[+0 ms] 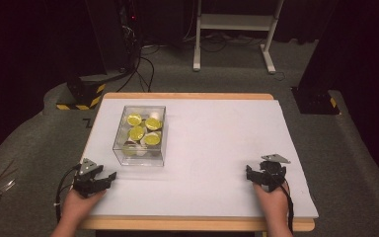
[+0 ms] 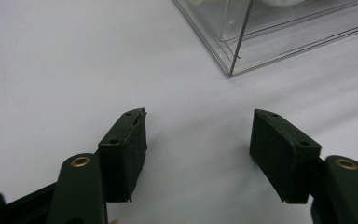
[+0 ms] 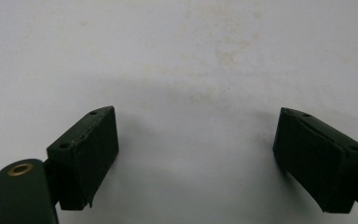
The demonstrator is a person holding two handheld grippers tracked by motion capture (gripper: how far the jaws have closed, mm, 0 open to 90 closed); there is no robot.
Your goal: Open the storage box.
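Observation:
A clear plastic box stands on the left half of the white table top, holding several yellow-green round pieces and some white ones. My left gripper rests near the front left edge, just below the box, open with nothing between its jaws. In the left gripper view the gripper faces a near corner of the box. My right gripper lies at the front right, open and empty; in the right gripper view it faces bare, faintly stained table.
The table has a wooden rim. Beyond it on the grey floor stand a white frame leg, black equipment with cables and a yellow-black striped base. A dark stand sits at the right.

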